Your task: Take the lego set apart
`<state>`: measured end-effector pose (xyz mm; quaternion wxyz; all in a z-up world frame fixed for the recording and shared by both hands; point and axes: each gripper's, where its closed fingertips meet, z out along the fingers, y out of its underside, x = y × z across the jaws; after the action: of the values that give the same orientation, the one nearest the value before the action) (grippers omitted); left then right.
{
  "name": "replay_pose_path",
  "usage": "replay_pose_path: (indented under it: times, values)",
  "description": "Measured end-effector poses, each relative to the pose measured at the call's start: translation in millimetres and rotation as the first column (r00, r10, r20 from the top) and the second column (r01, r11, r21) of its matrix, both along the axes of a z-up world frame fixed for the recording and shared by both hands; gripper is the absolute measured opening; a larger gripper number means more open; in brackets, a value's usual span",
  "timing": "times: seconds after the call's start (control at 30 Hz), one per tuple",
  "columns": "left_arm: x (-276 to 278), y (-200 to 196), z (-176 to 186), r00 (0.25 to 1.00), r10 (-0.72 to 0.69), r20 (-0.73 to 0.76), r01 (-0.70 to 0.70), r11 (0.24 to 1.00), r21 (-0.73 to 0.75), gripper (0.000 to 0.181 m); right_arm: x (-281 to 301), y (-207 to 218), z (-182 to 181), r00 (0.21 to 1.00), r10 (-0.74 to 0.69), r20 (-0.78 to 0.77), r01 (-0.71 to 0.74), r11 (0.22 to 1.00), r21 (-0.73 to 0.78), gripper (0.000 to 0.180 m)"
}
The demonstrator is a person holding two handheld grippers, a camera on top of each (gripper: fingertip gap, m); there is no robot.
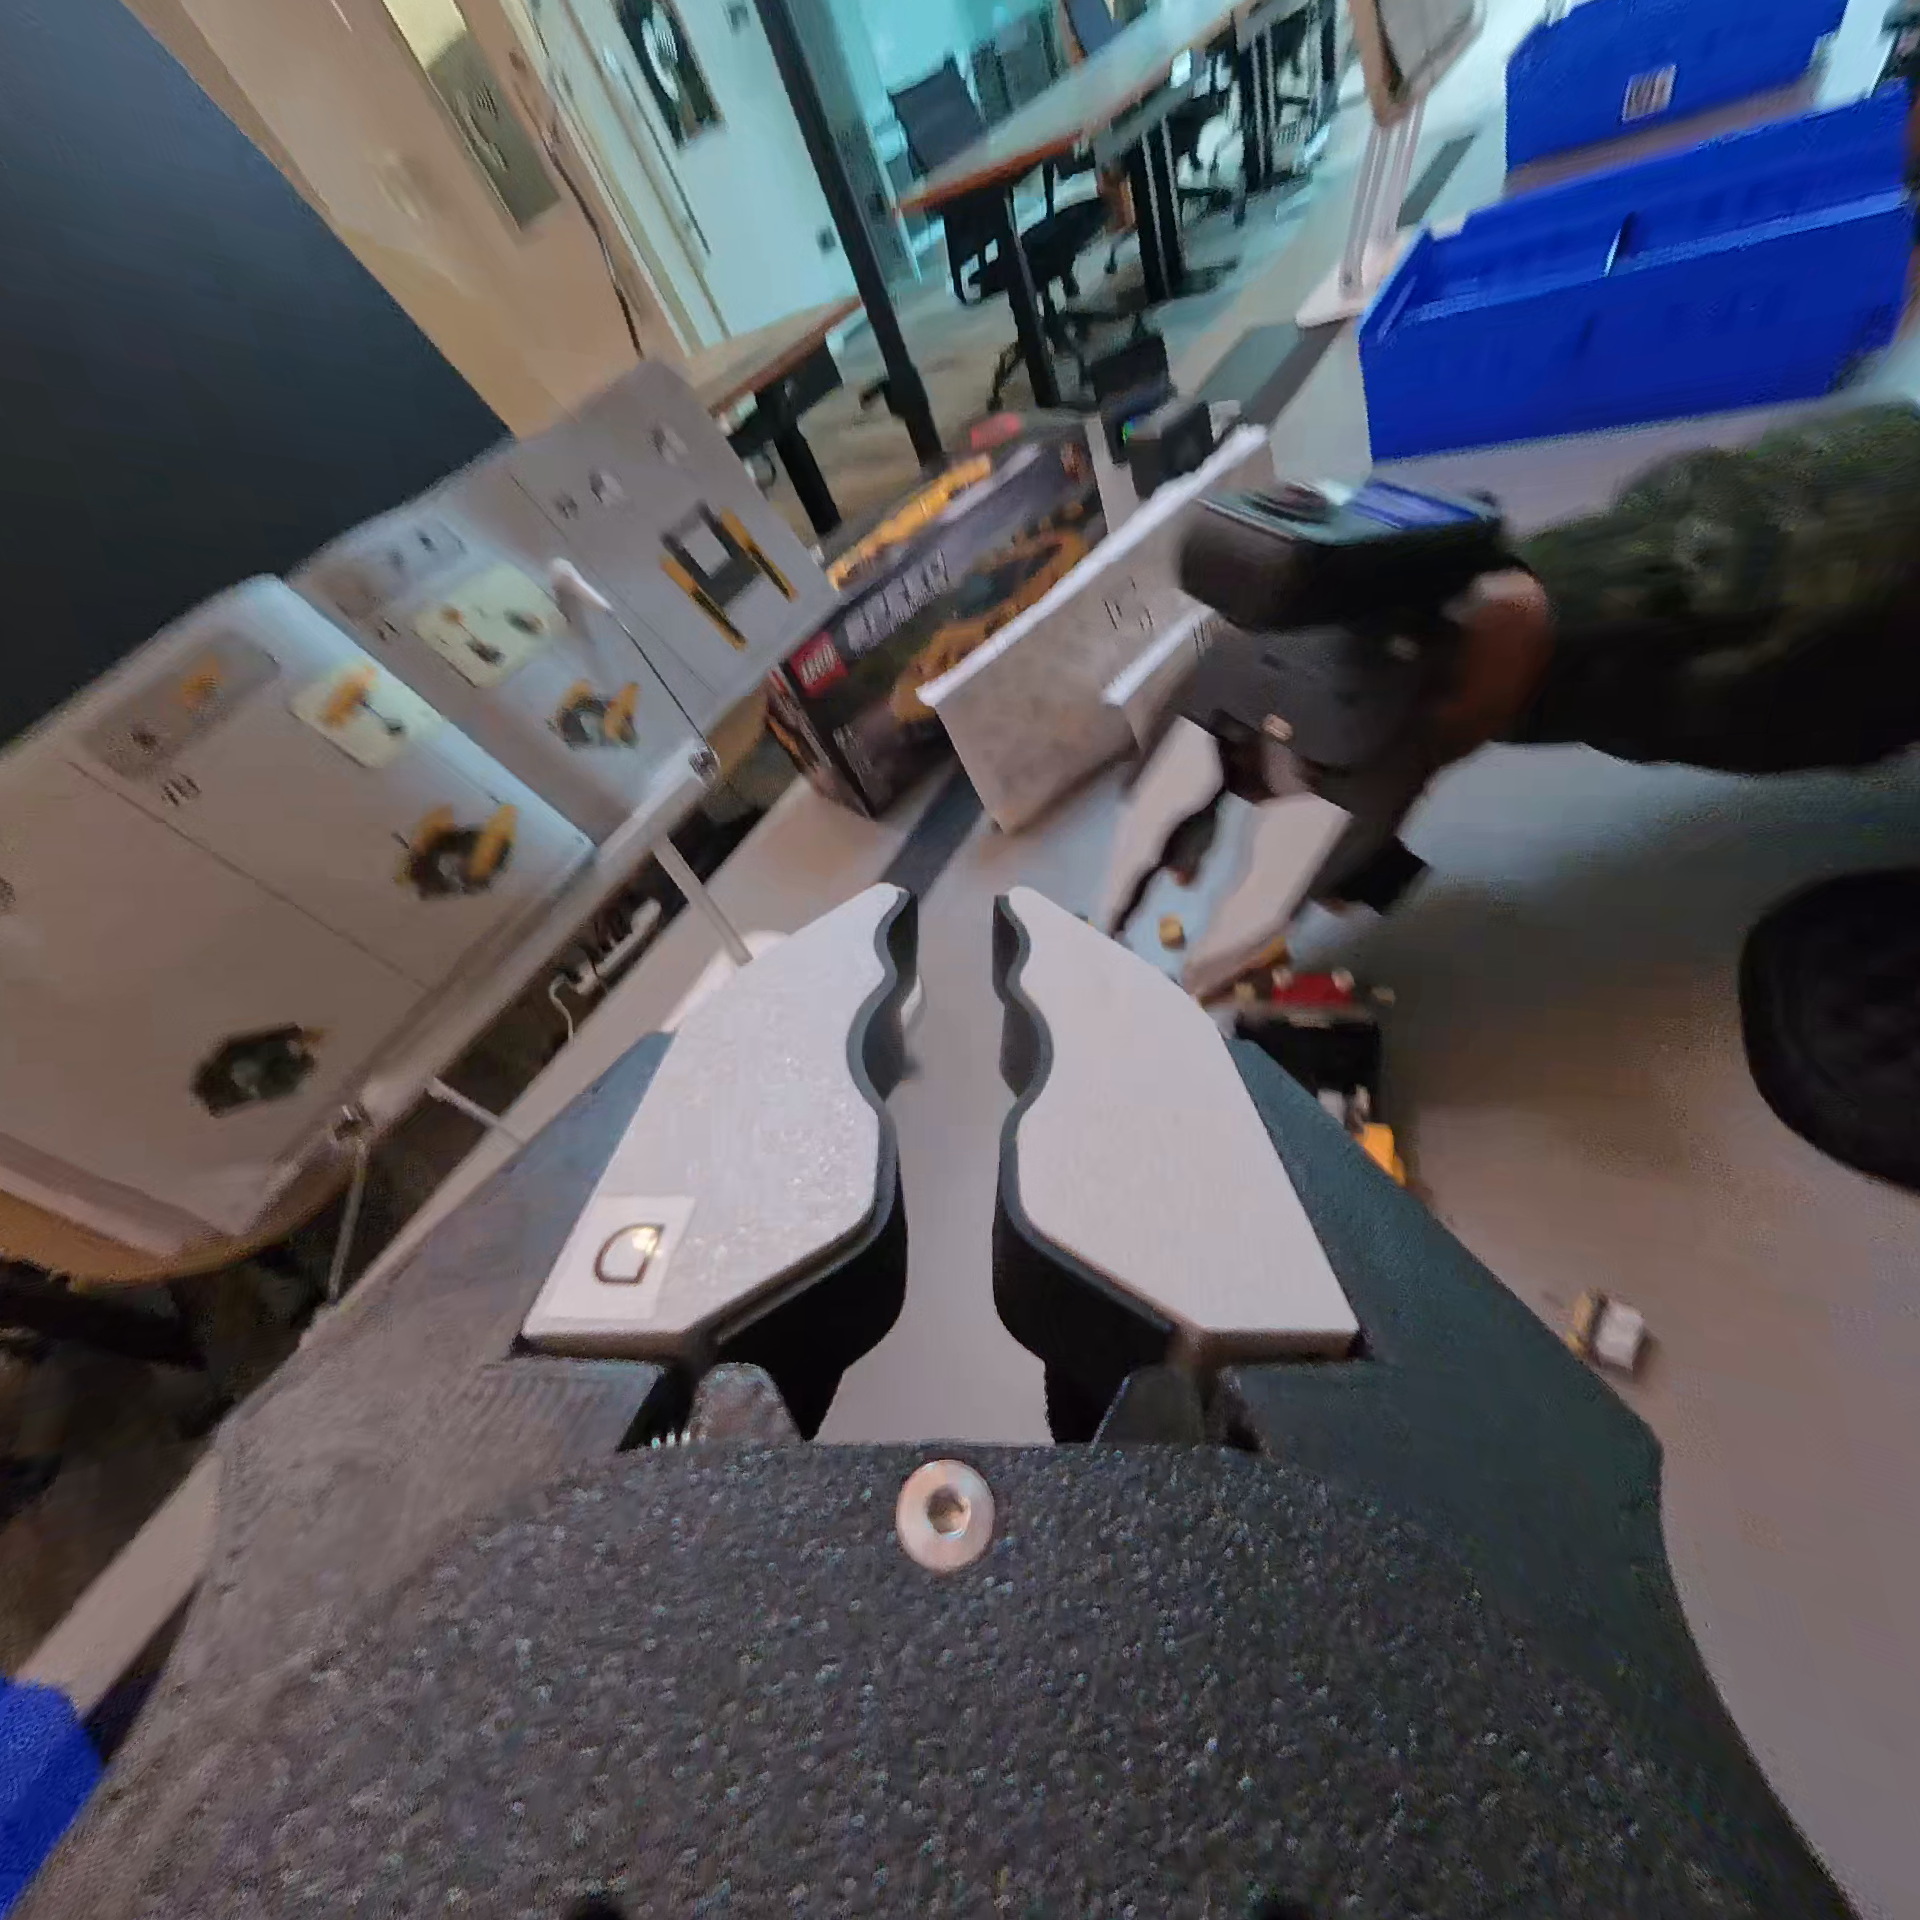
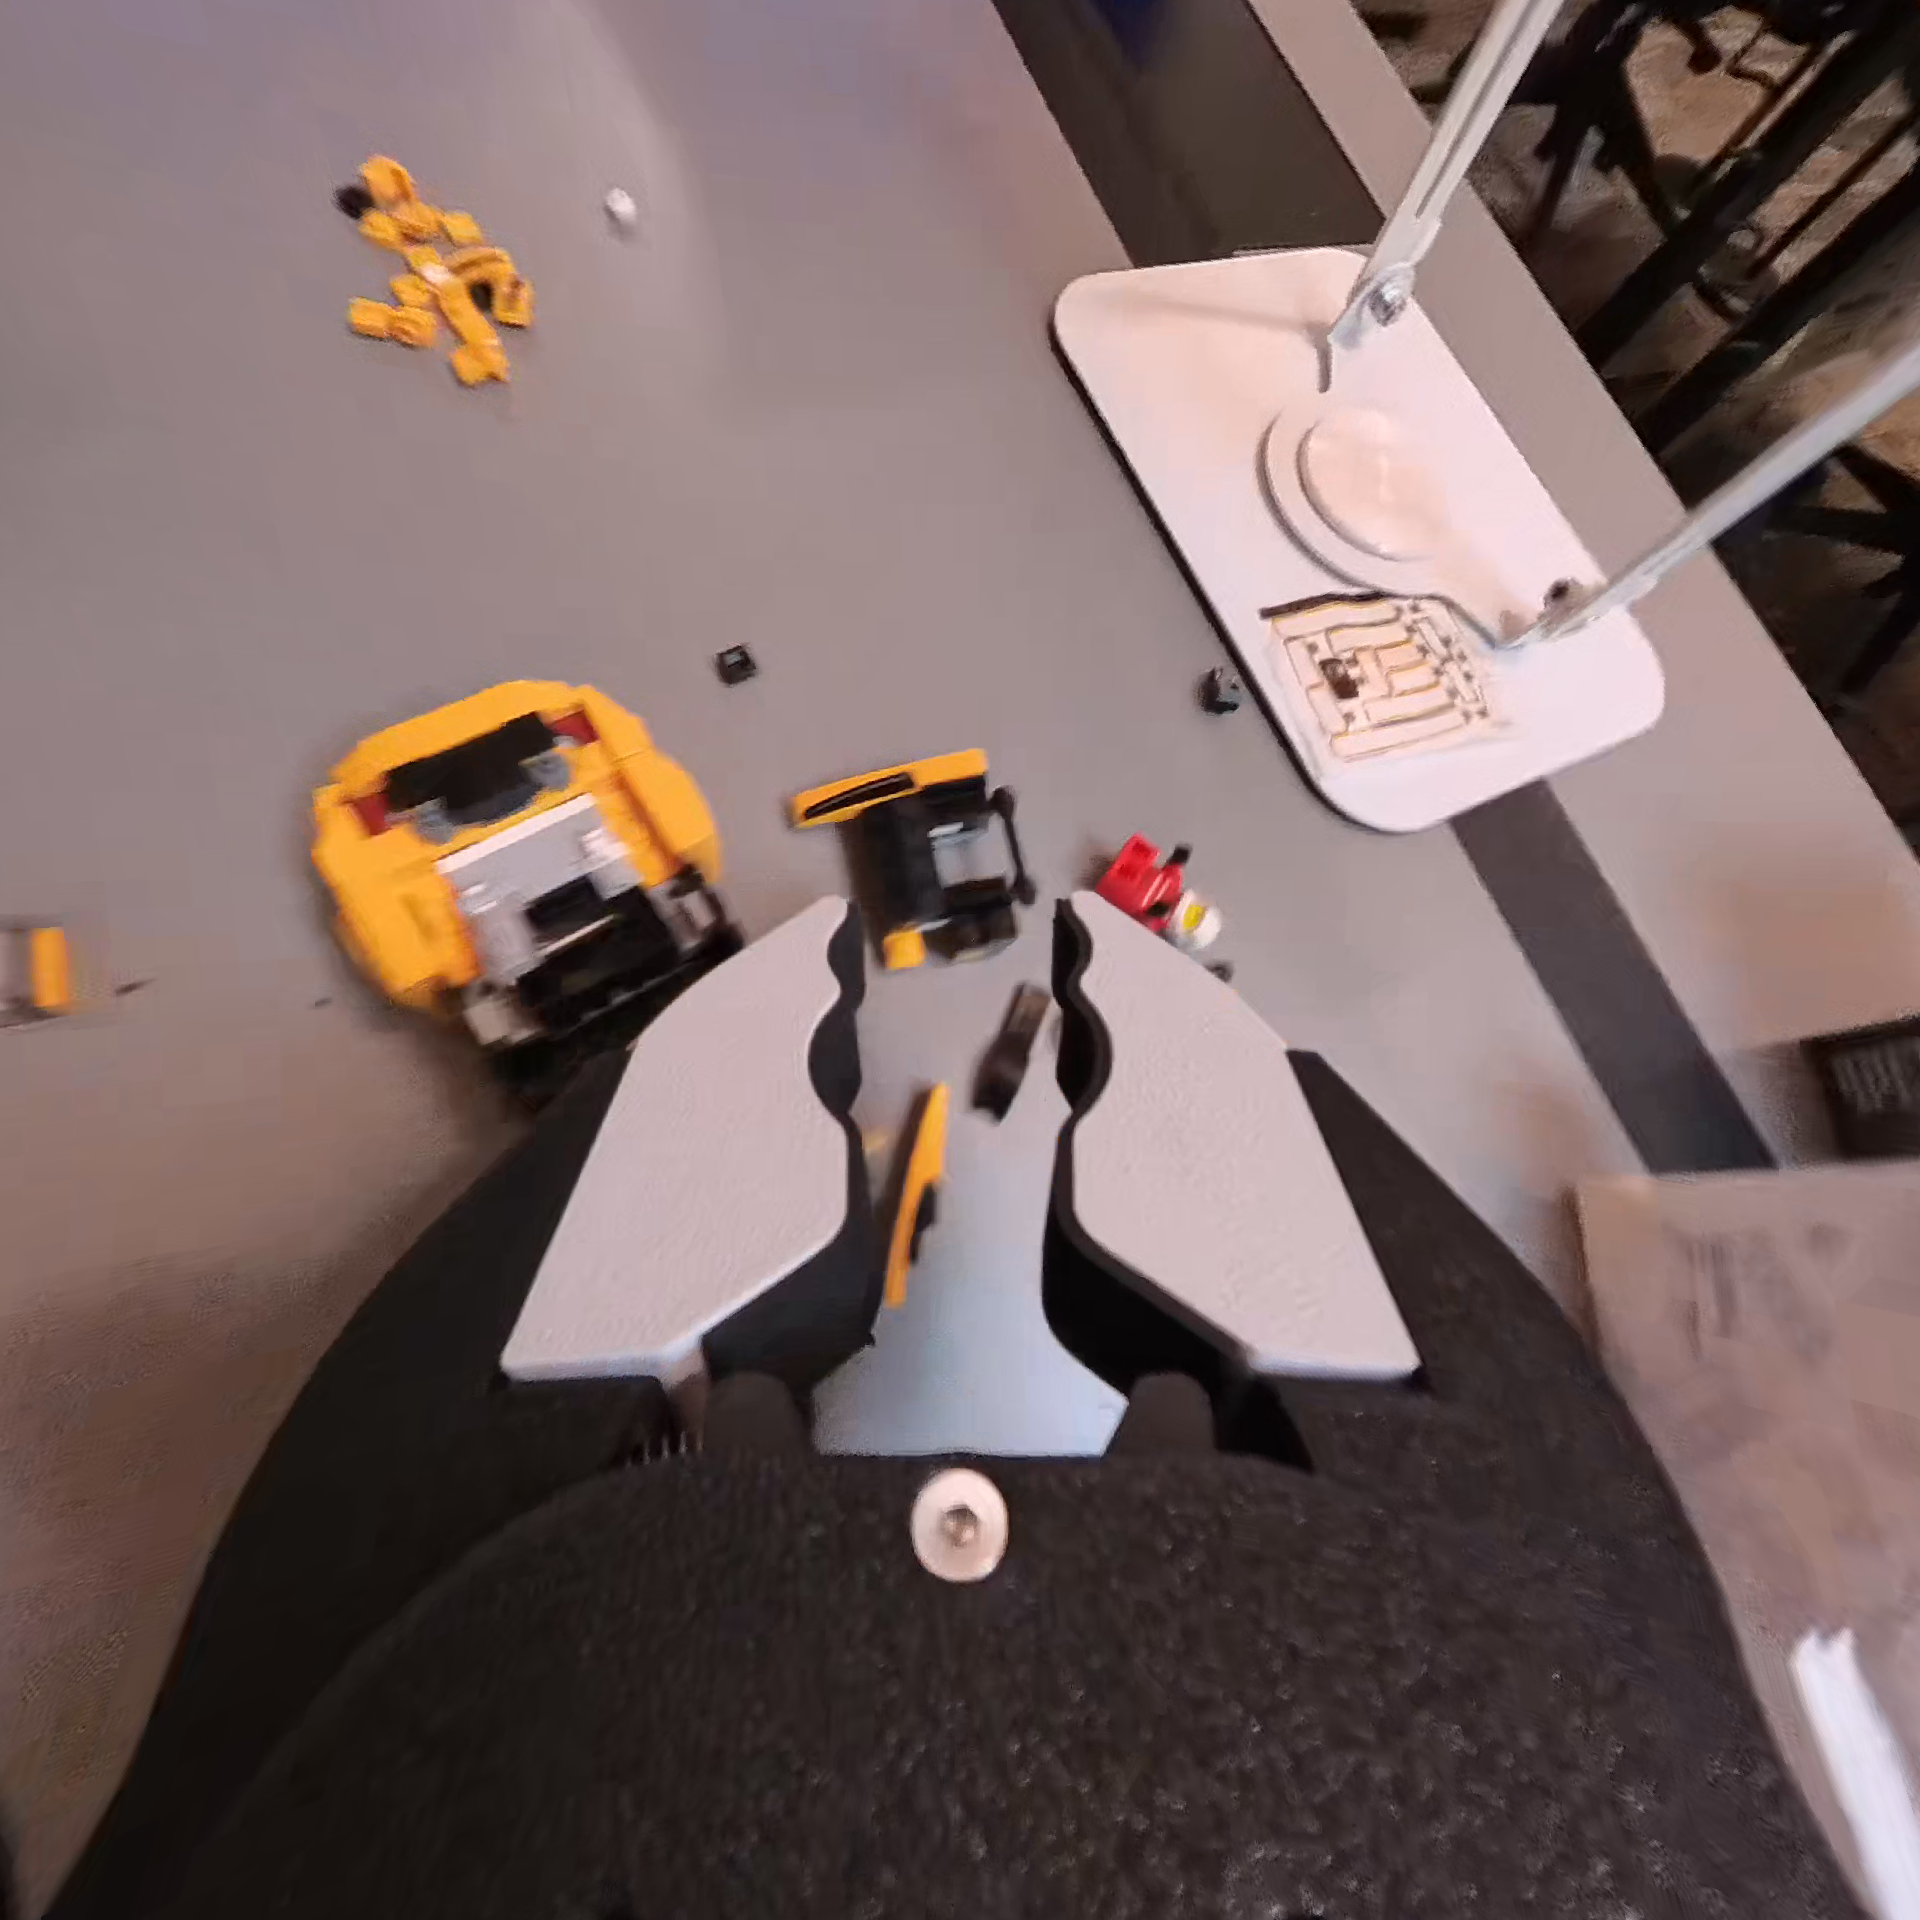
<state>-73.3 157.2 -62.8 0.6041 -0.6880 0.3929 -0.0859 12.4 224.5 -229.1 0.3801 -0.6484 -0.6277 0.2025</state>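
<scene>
My left jaws stand open with nothing between them, held above the grey table. Ahead and to the right my right gripper points down toward loose bricks. A black tyre lies at the right edge and a small yellow-and-grey piece sits alone on the table. An open instruction booklet stands on a wire stand at left, with the black set box behind it and blue bins farther back.

In the right wrist view my right jaws are also open and grip nothing. On the table between the fingers lie a yellow strip piece and a small black piece. Just beyond the tips sits a black-and-yellow sub-assembly; a red minifigure piece lies to its right. The yellow car body, partly stripped, rests to the left. A heap of small yellow bricks lies well apart, far left. The white stand base sits at right.
</scene>
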Motion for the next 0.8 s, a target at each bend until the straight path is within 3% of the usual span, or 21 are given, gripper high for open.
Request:
replay_pose_path:
  times: [0.13, 0.3, 0.5, 0.63, 0.7, 0.8]
  values:
    - [-14, -27, -50, 0.998, 0.057, -0.017, -0.058, 0.993, -0.106, 0.013, -25, 9, -21, 0.971, 0.167, 0.173, -0.154, 0.984, -0.085, 0.040]
    - [-40, -35, -99, 0.982, 0.160, 0.099, -0.133, 0.961, -0.242, 0.013, -34, 12, -57, 0.890, 0.219, 0.399, -0.205, 0.976, -0.077, 0.039]
    - [-38, -32, -124, 0.961, 0.150, 0.233, -0.062, 0.937, -0.345, 0.014, -36, -3, -24, 0.945, 0.167, 0.281, -0.172, 0.985, -0.008, 0.039]
    - [-21, -44, -132, 0.963, 0.058, 0.261, 0.045, 0.926, -0.374, 0.015, -30, -62, 18, 0.974, 0.211, 0.087, -0.210, 0.977, -0.019, 0.039]
    - [-10, -52, -134, 0.963, 0.002, 0.270, 0.109, 0.911, -0.397, 0.015, -21, -103, 16, 0.960, 0.271, 0.075, -0.267, 0.962, -0.061, 0.039]
    - [8, -67, -147, 0.970, -0.106, 0.218, 0.194, 0.879, -0.436, 0.016, 6, -144, -14, 0.927, 0.317, 0.201, -0.296, 0.947, -0.127, 0.039]
